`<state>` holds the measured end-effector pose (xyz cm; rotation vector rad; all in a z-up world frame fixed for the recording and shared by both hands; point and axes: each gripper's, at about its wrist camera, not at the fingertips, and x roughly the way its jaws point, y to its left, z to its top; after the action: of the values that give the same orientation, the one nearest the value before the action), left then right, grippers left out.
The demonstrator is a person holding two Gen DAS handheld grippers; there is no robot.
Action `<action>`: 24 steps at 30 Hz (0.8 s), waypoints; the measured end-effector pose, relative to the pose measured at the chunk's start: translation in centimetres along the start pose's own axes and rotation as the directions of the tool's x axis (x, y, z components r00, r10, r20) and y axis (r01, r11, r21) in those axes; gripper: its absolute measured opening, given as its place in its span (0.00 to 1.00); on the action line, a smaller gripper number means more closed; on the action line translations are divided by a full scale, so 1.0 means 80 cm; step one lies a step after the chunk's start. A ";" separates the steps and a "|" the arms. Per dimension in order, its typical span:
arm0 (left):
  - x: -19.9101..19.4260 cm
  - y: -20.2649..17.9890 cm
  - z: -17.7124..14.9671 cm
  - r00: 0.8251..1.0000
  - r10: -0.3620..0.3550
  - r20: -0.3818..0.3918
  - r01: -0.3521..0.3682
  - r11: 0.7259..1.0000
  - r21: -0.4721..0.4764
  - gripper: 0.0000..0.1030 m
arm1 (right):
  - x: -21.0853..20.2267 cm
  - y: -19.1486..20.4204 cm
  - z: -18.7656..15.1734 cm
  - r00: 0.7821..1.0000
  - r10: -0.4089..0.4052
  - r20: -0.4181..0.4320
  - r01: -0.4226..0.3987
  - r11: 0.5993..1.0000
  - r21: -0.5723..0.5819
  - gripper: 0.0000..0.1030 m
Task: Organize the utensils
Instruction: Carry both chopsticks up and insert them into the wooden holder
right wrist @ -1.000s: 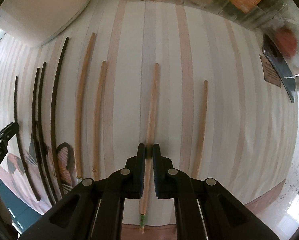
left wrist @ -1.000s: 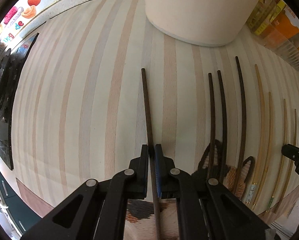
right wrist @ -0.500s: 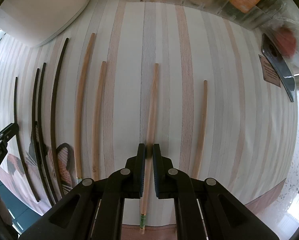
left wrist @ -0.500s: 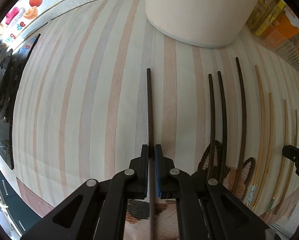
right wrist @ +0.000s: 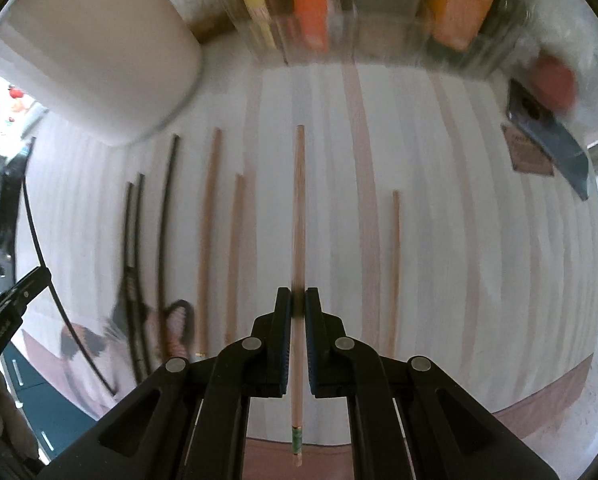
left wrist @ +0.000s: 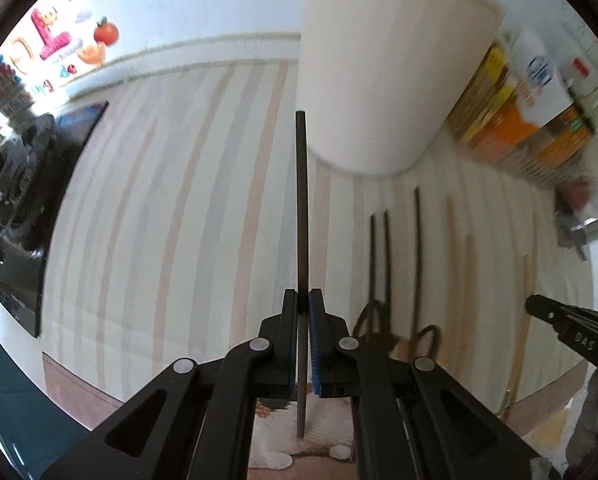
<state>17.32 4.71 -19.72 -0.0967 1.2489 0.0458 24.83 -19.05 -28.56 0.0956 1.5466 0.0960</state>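
Tongs first: my left gripper (left wrist: 303, 300) is clamped on a dark chopstick (left wrist: 301, 216), which runs straight out toward twelve o'clock, its tip crossing the lower edge of the big white container (left wrist: 387, 72). My right gripper (right wrist: 297, 300) is pinched on a light wooden chopstick (right wrist: 299, 216) that also points to twelve o'clock, its green-banded butt end poking out behind the jaws at six. Around the left tongs, at about two o'clock, three more dark chopsticks (left wrist: 386, 256) lie side by side on the striped mat (left wrist: 159, 220), their lower ends over a patterned patch of the mat. In the right view, a wooden chopstick (right wrist: 395, 264) lies apart at two o'clock, two more wooden chopsticks (right wrist: 209, 232) lie at ten o'clock, and the dark ones sit beyond them toward nine. Colourful boxes (right wrist: 311, 4) stand along the far edge at twelve, blurred. My right gripper shows at the left view's three o'clock rim, and my left at the right view's eight o'clock rim.
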 end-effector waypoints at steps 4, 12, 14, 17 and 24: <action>-0.051 -0.003 0.011 0.995 -0.033 0.091 0.033 0.999 0.003 0.02 | -0.034 0.007 0.000 0.997 0.050 0.054 -0.049 0.999 -0.009 0.07; -0.162 -0.010 0.051 0.946 -0.098 0.310 0.099 0.995 0.011 0.02 | -0.136 0.028 0.022 0.964 0.151 0.220 -0.145 0.989 -0.042 0.07; -0.194 -0.012 0.070 0.924 -0.124 0.362 0.127 0.992 0.015 0.02 | -0.160 0.034 0.030 0.950 0.171 0.260 -0.163 0.985 -0.051 0.07; -0.238 -0.017 0.095 0.891 -0.166 0.423 0.170 0.985 0.028 0.02 | -0.204 0.049 0.054 0.918 0.218 0.332 -0.205 0.976 -0.072 0.07; -0.301 -0.030 0.157 0.824 -0.174 0.540 0.167 0.984 0.061 0.02 | -0.303 0.087 0.136 0.816 0.265 0.515 -0.237 0.964 -0.121 0.07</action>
<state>21.76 3.97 7.15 -0.1729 0.6626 -0.0864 35.16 -15.09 -3.43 0.2652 0.9691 0.2957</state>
